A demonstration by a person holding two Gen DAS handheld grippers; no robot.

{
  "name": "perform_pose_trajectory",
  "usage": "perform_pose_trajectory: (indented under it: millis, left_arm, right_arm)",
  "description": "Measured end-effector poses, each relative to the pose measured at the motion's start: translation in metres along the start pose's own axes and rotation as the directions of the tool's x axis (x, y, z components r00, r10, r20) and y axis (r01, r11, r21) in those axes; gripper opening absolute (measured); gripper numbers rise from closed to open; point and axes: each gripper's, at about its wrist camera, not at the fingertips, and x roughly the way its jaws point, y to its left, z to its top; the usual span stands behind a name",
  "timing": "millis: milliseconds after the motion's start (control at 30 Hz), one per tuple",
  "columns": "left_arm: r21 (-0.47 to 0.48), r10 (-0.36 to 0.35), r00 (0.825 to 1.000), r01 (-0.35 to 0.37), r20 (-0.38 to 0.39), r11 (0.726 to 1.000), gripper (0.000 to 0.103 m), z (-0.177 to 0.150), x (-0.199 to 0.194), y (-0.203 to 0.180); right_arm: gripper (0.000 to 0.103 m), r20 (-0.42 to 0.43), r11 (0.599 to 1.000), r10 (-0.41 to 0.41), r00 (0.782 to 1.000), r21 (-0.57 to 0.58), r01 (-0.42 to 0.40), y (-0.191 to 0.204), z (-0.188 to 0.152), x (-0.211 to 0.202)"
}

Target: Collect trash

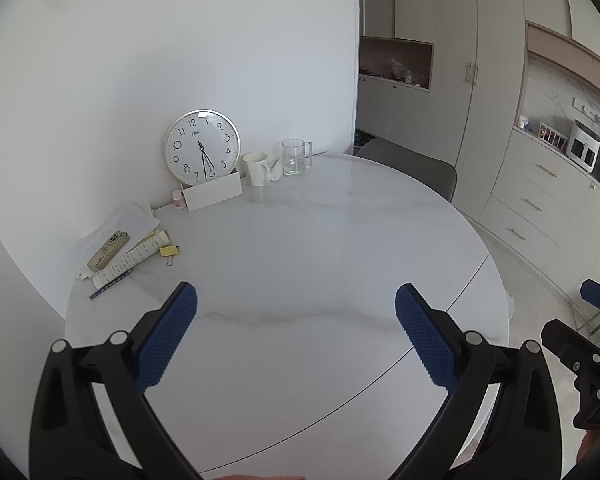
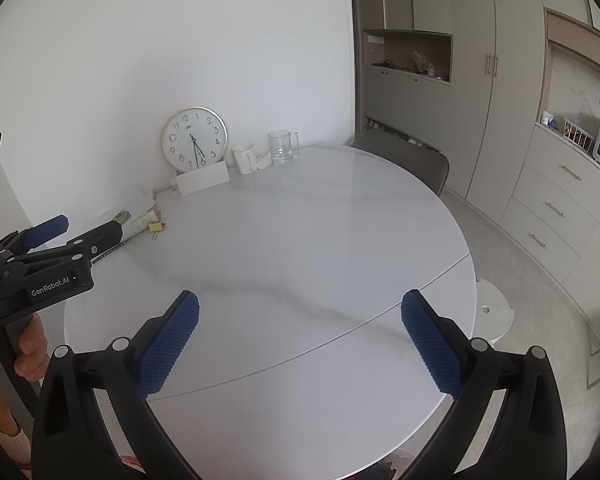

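A white marble round table (image 1: 300,264) fills both views (image 2: 300,248). At its far left edge lies a heap of papers (image 1: 120,220) with a phone (image 1: 109,250), a printed roll (image 1: 132,258), a yellow binder clip (image 1: 169,251) and a pencil (image 1: 110,285). My left gripper (image 1: 296,334) is open and empty above the near table. My right gripper (image 2: 300,340) is open and empty, to the right of the left one (image 2: 56,236). No loose trash stands out on the bare tabletop.
A wall clock (image 1: 201,146) leans on the wall behind a white card (image 1: 214,192), a white mug (image 1: 256,169) and a glass mug (image 1: 295,157). A grey chair (image 1: 416,168) stands behind the table. Cabinets and drawers (image 2: 552,208) line the right. A white round base (image 2: 492,308) is on the floor.
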Motion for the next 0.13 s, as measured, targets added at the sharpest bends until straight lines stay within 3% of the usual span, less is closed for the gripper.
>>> perform_pose_trajectory:
  millis: [133]
  left_arm:
    - [-0.005,0.000,1.000,0.000,-0.006,1.000,0.095,-0.0002,0.0007,0.0004]
  right_arm:
    - [0.100,-0.004,1.000,-0.001,1.000,-0.002,0.001,0.0011,-0.0013,0.0002]
